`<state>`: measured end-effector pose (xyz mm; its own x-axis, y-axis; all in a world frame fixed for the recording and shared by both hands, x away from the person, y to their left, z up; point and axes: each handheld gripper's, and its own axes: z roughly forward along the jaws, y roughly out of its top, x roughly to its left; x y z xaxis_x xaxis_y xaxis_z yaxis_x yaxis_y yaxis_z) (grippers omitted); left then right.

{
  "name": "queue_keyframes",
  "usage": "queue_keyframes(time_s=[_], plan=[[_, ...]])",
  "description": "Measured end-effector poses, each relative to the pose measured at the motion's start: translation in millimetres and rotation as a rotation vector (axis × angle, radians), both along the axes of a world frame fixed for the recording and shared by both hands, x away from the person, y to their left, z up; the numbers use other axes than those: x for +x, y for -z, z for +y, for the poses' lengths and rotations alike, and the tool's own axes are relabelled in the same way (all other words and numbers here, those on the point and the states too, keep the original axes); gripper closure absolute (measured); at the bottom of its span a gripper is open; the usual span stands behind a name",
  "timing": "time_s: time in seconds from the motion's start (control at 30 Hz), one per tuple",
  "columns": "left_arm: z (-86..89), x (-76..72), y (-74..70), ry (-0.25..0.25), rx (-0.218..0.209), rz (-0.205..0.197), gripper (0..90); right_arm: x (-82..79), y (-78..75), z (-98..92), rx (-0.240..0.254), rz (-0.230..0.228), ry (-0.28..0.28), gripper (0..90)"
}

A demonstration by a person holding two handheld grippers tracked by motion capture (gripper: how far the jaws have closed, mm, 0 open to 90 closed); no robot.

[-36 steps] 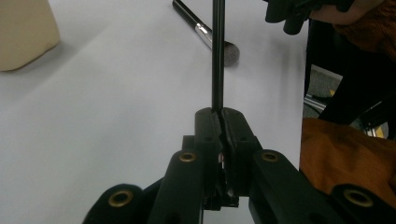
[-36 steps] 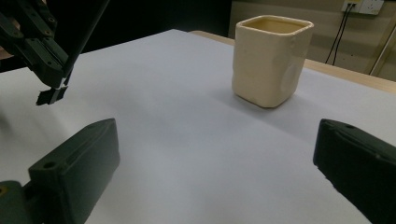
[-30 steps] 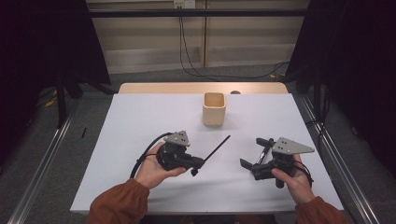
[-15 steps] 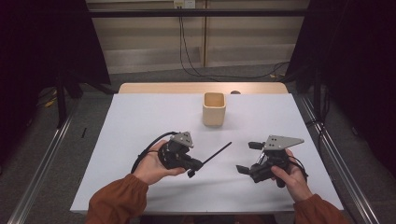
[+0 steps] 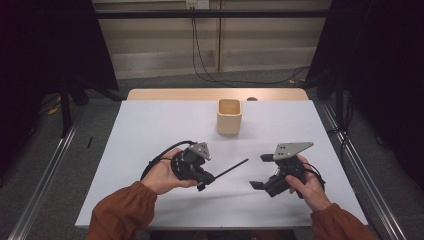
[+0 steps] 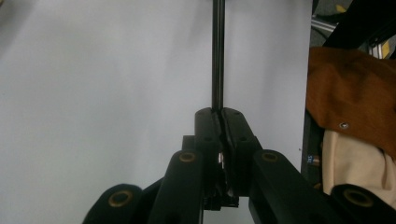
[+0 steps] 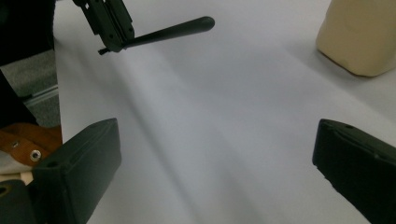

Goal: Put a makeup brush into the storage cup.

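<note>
My left gripper (image 5: 204, 181) sits at the table's near left, shut on the end of a thin black rod (image 5: 230, 169) that points right and slightly away. In the left gripper view its jaws (image 6: 218, 114) pinch the rod (image 6: 217, 51), which runs straight ahead over the white surface. To the right, my right gripper (image 5: 258, 171) stands open with nothing between its fingers and faces left toward the rod's tip. In the right gripper view (image 7: 215, 154), the left gripper (image 7: 109, 23) holds the rod (image 7: 173, 30) at the upper left.
A beige square cup (image 5: 229, 116) stands upright at the far middle of the white table (image 5: 150, 130); it is also at the upper right (image 7: 362, 35). Metal rails (image 5: 45, 180) run along both sides. Dark curtains and floor cables lie beyond.
The right gripper has shifted a little to the left. The rod's tip has swung slightly toward the person; the left hand stays put.
</note>
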<state>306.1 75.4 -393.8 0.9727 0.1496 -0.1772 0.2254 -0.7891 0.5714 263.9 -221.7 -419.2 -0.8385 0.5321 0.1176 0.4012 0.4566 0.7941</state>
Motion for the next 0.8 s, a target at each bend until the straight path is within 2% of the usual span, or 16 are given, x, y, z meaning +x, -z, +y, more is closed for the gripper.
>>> queue_keyframes(time_s=[0.07, 0.1, 0.17, 0.23, 0.33, 0.4, 0.43, 0.57, 0.8], plan=[[-0.7, 0.5, -0.5, 0.005, 0.013, -0.002, 85.8, 0.6, 0.0, 2.1, -0.022, 0.011, -0.013, 1.3], [-1.5, 0.0, -0.9, 0.016, 0.033, -0.01, 85.8, 1.1, -0.3, 3.0, -0.032, 0.021, -0.027, 1.3], [-2.9, -0.4, -1.7, 0.027, 0.054, -0.009, 85.8, 3.5, -1.9, 5.9, -0.043, 0.059, -0.059, 1.5], [-3.2, -0.6, -1.9, 0.027, 0.061, -0.008, 85.8, 4.7, -2.2, 6.8, -0.054, 0.068, -0.066, 1.5], [-3.6, 0.4, -1.2, 0.034, 0.093, -0.004, 85.8, 9.8, -0.5, 9.3, -0.101, 0.113, -0.103, 2.8], [-3.8, 0.2, -0.6, 0.036, 0.107, -0.005, 85.8, 10.5, 0.6, 10.3, -0.111, 0.125, -0.111, 3.6], [-3.8, 0.1, -0.3, 0.036, 0.121, -0.007, 85.8, 11.6, 2.6, 12.7, -0.132, 0.147, -0.134, 3.4], [-3.8, -0.2, -1.5, 0.044, 0.136, -0.008, 85.8, 12.8, 4.8, 17.0, -0.164, 0.16, -0.163, 3.2], [-6.3, -0.3, -1.1, 0.061, 0.169, -0.018, 85.8, 17.6, 3.8, 23.8, -0.22, 0.167, -0.176, 3.2]])
